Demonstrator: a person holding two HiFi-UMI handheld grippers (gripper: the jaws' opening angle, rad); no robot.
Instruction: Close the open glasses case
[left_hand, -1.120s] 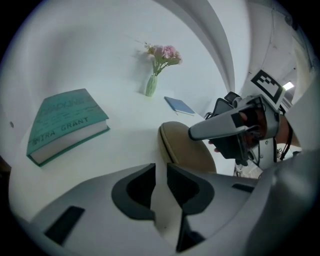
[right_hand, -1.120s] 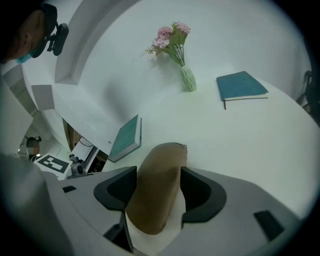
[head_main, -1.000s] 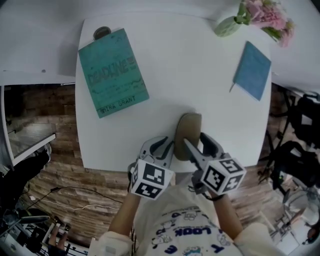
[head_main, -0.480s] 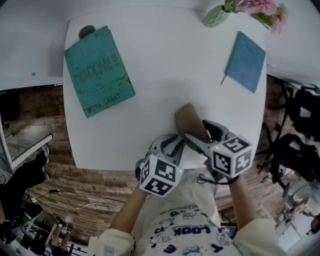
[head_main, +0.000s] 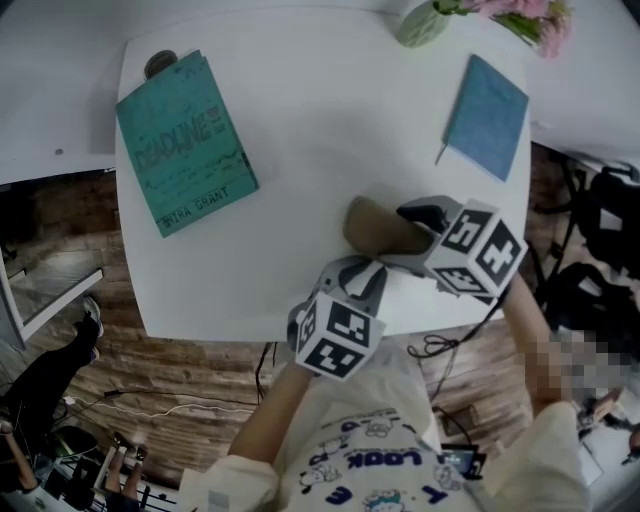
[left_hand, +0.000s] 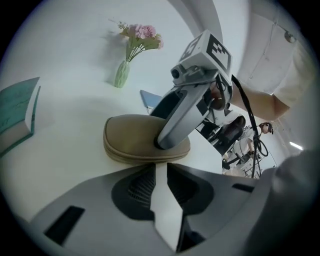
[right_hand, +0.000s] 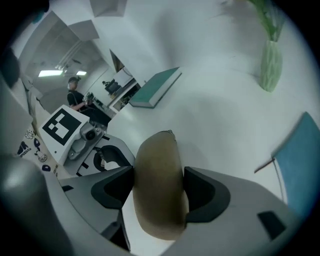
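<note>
The glasses case (head_main: 375, 228) lies on the white table (head_main: 300, 150) close to its near edge. It is tan, and its lid is down on its base with only a seam showing along the side.

The right gripper (right_hand: 159, 186) straddles it from above. Its jaws have just been opening and now stand wide, with the case between them and one pad (right_hand: 115, 187) at each long side. The pads look to be touching the shell, though I cannot be sure they press on it.

The left gripper (left_hand: 160, 170) sits just short of the case's near side and points at it without touching. Its jaws are almost together, leaving a thin gap with only bare table showing through.

Farther back lie a teal book (head_main: 185, 145) to the left and a blue notebook (head_main: 487, 115) to the right. A green vase of pink flowers (head_main: 420, 22) stands at the far edge.
</note>
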